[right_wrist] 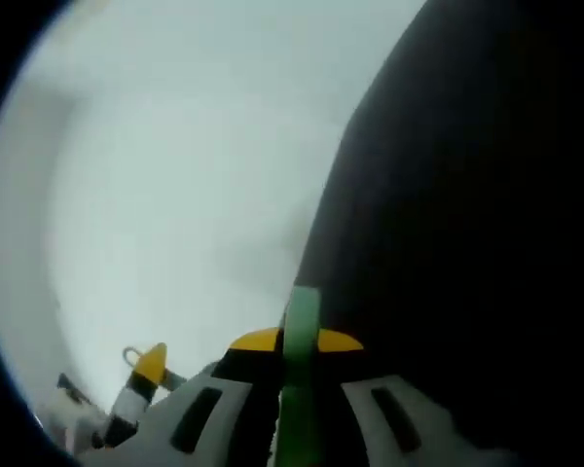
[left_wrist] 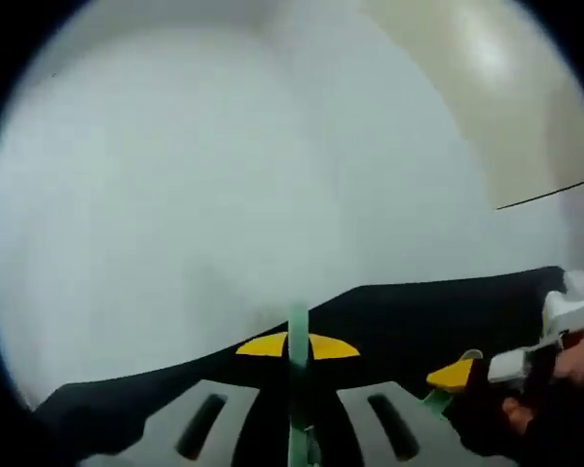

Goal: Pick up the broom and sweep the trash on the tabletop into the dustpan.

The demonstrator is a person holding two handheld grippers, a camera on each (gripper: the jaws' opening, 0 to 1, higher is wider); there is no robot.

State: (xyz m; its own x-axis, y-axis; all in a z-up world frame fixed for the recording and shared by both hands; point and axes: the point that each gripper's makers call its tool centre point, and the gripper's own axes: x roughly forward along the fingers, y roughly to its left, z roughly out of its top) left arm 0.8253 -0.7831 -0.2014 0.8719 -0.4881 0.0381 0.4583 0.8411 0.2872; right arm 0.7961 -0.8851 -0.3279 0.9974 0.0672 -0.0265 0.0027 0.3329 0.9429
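Left hand-held gripper (left_wrist: pixel 298 342) & right hand-held gripper (right_wrist: pixel 298 336) each clenched on thin green handle (left_wrist: pixel 298 389), prob. for sweeping black worktop (left_wrist: pixel 419 321).

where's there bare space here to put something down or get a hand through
Bare white surface spreads beyond the black surface's edge in the left gripper view; the black area in the right gripper view looks bare too. It's crowded near the left gripper, where the right gripper and a hand sit.

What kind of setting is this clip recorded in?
Hard to tell; probably indoors at a black tabletop. A plain pale wall rises behind it, with a beige panel beside it. Both views are blurred.
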